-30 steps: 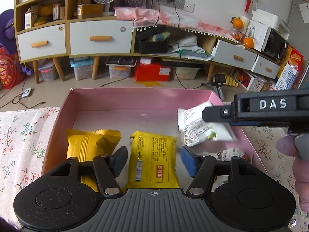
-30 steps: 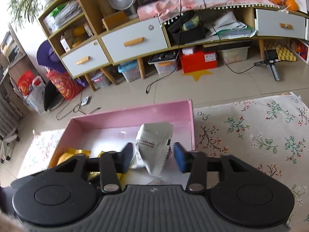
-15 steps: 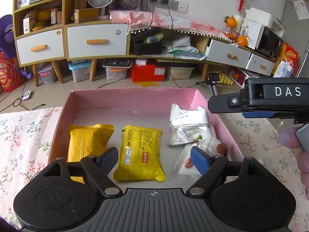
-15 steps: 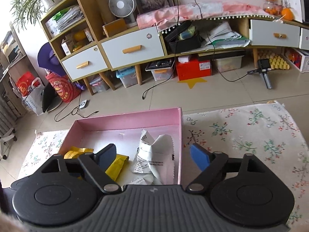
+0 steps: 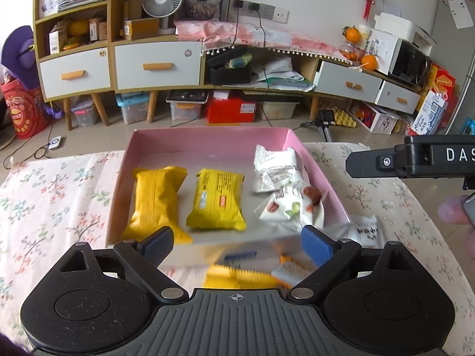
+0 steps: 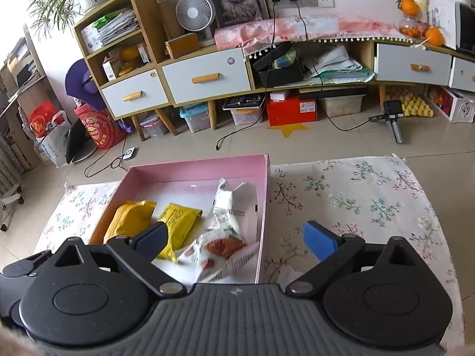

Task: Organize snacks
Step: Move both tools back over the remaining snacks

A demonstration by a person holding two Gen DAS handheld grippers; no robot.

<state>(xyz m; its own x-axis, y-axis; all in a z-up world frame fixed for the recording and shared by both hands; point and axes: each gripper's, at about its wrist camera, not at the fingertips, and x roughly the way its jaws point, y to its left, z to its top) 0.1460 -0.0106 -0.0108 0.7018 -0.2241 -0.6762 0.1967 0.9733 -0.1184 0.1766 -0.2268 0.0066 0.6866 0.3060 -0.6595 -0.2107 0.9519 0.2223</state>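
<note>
Left wrist view: the left gripper [image 5: 236, 241] is seen with its jaws spread wide, having just been opening, and nothing is pressed between its pads; beyond the fingertips a pink box [image 5: 207, 138] is set on a floral cloth [image 5: 59, 195]; inside it, ahead of the left finger, a plain yellow packet [image 5: 156, 197] is laid, with a printed yellow packet [image 5: 218, 203] just beside it — ahead of the gap; ahead of the right finger a white packet [image 5: 276, 172] and a white packet with red fruit print [image 5: 292, 206] are piled against the box's right wall; blurred yellow and white packets [image 5: 246, 276] are seen on the cloth close under the gap, outside the box.

Right wrist view: the right gripper [image 6: 234, 238] is likewise held wide, its jaws having just been opening — nothing is gripped; the white packets lie in the box between and just beyond its fingers.
</note>
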